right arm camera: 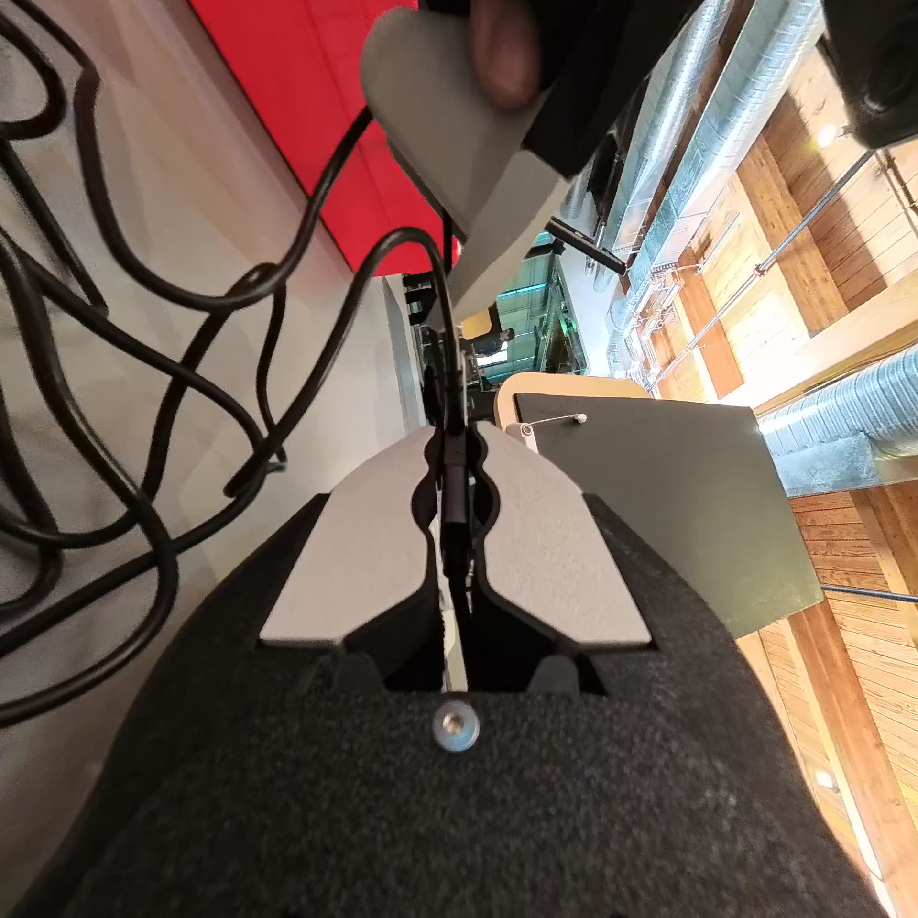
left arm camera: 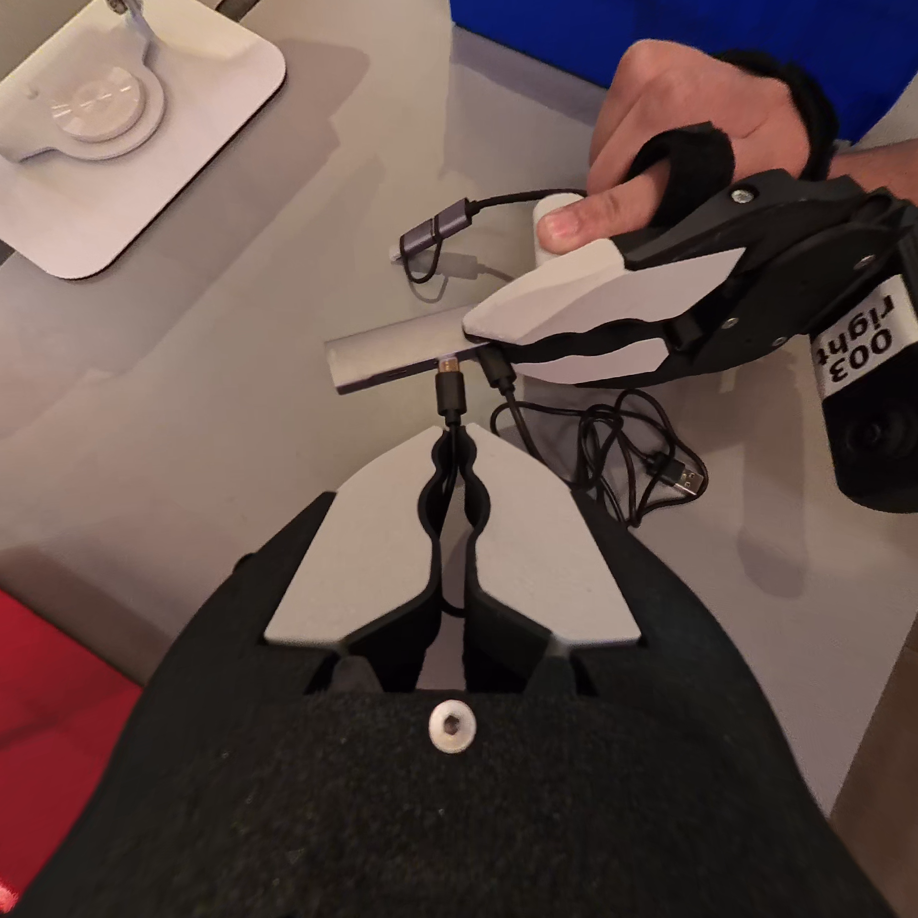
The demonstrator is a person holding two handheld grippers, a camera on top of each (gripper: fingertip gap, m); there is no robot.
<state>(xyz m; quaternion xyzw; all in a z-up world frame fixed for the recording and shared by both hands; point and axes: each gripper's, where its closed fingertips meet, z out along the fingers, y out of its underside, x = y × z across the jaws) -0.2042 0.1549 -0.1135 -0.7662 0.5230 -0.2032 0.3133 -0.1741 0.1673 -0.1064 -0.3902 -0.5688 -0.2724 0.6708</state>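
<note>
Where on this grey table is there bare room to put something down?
Bare table lies between the white stand base and the grey hub. It is crowded right of the hub: tangled black cables, the right hand-held gripper and the hand.

Industrial loft office, exposed ducts (right arm camera: 715, 114), timber ceiling (right arm camera: 844, 238), grey desk (left arm camera: 208, 377)

One readable marking here: a white sticker (left arm camera: 862, 355) with black printed characters, a word and some digits, wrapped on the black camera barrel (left arm camera: 874, 427) of the right tongs (left arm camera: 477, 343), seen sideways in the left wrist view. Nothing legible in the right wrist view, nor on the grey hub (left arm camera: 392, 360).
</note>
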